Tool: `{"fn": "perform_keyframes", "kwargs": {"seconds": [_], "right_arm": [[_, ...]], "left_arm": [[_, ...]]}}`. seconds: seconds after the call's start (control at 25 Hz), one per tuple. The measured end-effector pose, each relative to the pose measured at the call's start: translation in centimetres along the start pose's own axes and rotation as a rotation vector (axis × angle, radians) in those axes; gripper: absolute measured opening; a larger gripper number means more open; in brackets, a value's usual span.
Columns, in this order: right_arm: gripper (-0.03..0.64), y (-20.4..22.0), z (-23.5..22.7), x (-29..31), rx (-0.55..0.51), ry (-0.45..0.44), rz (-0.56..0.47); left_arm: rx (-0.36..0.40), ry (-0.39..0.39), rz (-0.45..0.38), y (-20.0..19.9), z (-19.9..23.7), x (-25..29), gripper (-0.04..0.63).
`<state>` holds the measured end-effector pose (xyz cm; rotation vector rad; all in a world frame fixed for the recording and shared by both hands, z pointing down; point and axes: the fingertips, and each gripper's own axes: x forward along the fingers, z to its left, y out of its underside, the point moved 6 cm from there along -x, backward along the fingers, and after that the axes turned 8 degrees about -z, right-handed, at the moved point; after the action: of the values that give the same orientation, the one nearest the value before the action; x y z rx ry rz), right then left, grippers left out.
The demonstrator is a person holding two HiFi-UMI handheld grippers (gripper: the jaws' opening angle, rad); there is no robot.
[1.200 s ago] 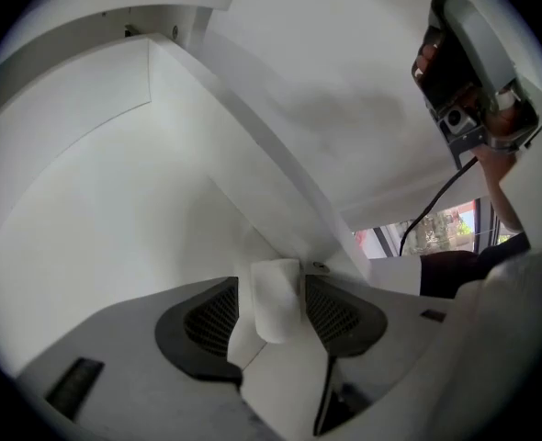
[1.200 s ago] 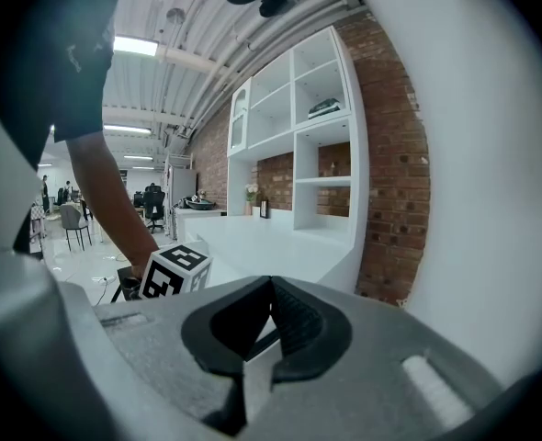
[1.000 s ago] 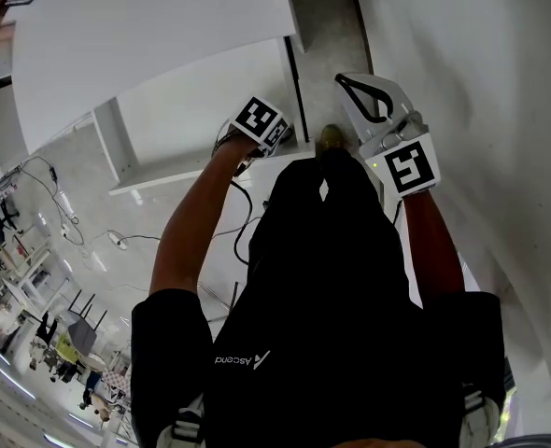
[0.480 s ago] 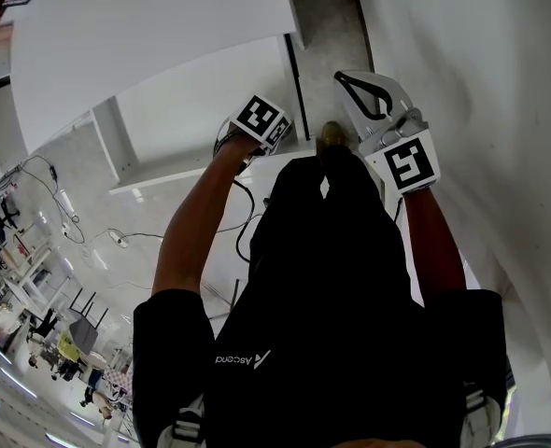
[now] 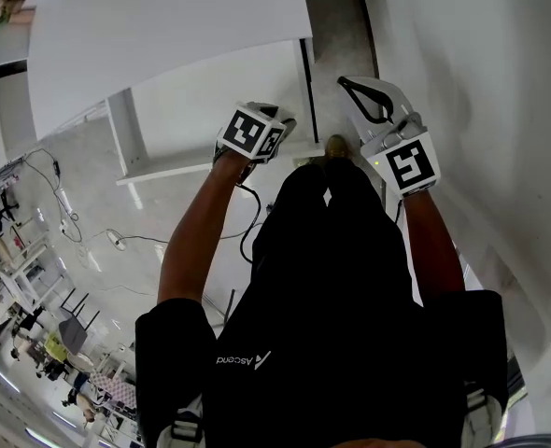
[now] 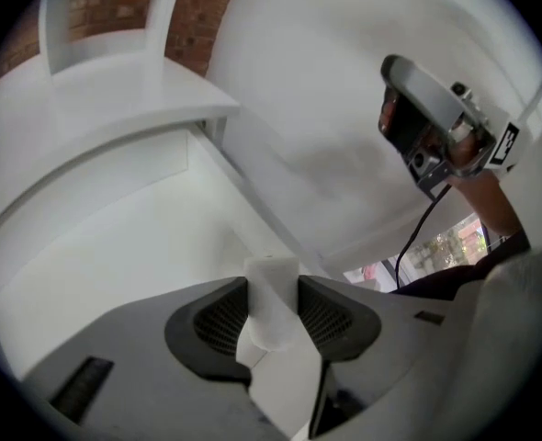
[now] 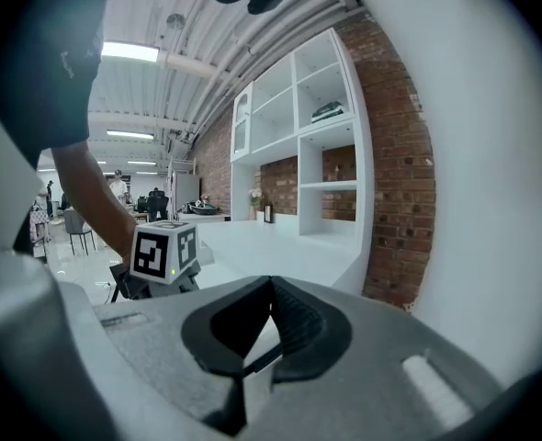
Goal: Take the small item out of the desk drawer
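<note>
My left gripper [image 6: 273, 283] is shut on a small white block [image 6: 269, 312], which stands upright between the two dark pads. Beyond it is the white inside of a desk compartment [image 6: 115, 237], under the desk top [image 6: 133, 90]. In the head view the left gripper [image 5: 252, 131] is held out at the white desk's [image 5: 163, 26] front edge, with its own jaws hidden below the marker cube. My right gripper [image 7: 271, 288] is shut with nothing in it. It is raised near the white wall, to the right of the left one [image 5: 388, 124].
A person in black clothes fills the lower head view, one shoe [image 5: 336, 145] on the pale floor. A black cable [image 5: 247, 222] trails below the left arm. White shelving on a brick wall [image 7: 326, 154] stands behind the desk. Chairs and other desks stand far off at the left.
The left gripper has come a little back and left from the desk front, and its marker cube has turned. The right gripper has hardly moved.
</note>
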<state>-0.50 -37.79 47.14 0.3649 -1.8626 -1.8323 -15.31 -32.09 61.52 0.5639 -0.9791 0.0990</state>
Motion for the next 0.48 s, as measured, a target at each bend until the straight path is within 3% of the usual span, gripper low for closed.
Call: {"fn": "perform_keyframes", "kwargs": {"seconds": [0.28, 0.48], "right_arm": [[0.0, -4.1, 2.3, -1.5, -0.013, -0.015, -0.056], [0.0, -7.4, 3.6, -2.3, -0.005, -0.024, -0.156]], "left_arm": [[0.072, -0.1, -0.369, -3.0, -5.3, -7.2, 0.167], [0.203, -0.198, -0.704, -5.1, -8.8, -13.6, 0.167]]}}
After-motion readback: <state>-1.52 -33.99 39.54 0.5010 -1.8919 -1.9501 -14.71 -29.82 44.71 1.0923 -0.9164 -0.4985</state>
